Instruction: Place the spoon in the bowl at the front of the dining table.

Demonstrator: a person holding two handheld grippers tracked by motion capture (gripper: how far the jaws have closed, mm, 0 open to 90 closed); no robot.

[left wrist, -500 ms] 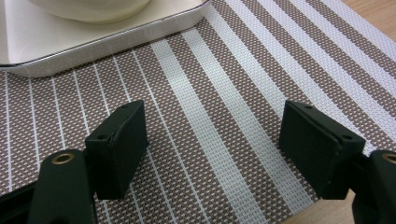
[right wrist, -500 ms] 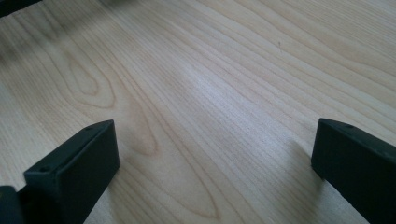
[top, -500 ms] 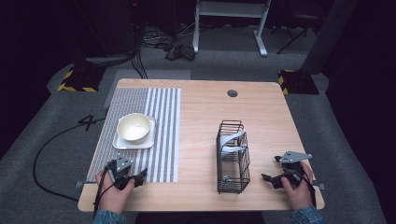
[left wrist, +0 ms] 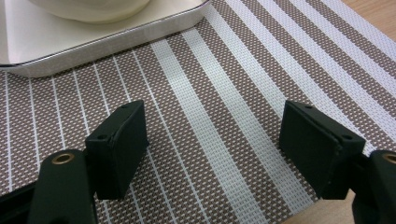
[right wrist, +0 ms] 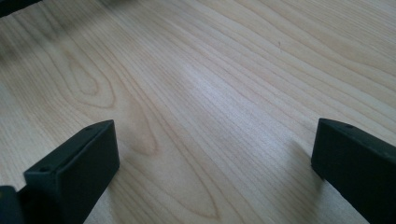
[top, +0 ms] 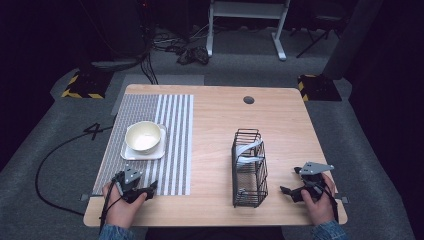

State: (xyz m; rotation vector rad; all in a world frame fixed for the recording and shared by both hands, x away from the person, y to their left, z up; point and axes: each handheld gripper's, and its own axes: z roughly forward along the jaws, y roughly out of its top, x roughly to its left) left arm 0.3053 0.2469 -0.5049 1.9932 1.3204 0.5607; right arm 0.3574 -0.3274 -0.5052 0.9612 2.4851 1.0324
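Two tongs, both spread wide, empty. Table point(top: 215, 125) bare under right gripper point(top: 291, 191). Striped mat point(top: 172, 150) under left gripper point(top: 145, 192). Wire rack point(top: 248, 170) just inboard of right: stiff, light, grip top wire. Ahead of left: plate point(top: 131, 153), bowl point(top: 144, 136), likely ceramic, slippery, fragile; take rim.

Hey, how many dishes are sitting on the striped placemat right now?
2: a cream bowl sits on a white square plate, both on the striped placemat at the table's left side. Nothing else seems hidden there.
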